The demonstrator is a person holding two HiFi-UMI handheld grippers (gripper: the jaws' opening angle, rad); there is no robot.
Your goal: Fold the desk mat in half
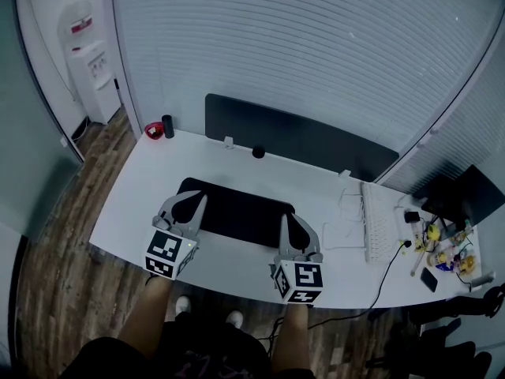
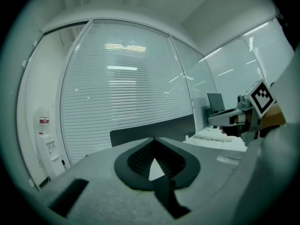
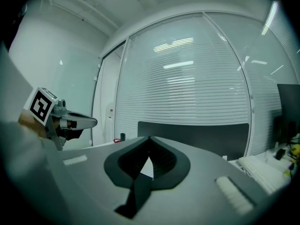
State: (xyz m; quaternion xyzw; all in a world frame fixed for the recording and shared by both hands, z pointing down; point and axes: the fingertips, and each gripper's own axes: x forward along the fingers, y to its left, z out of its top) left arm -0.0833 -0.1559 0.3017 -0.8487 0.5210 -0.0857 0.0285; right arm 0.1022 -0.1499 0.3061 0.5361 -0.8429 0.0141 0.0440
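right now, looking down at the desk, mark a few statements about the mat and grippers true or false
1. The left gripper and the right gripper are both shut on the near edge of the black desk mat. True.
2. The keyboard lies left of the mat. False: it lies to the mat's right on the white desk.
3. A water dispenser stands on the floor beyond the desk's left end. True.
4. The red thing sits at the desk's near right corner. False: it is at the far left corner, beside a dark cylinder.
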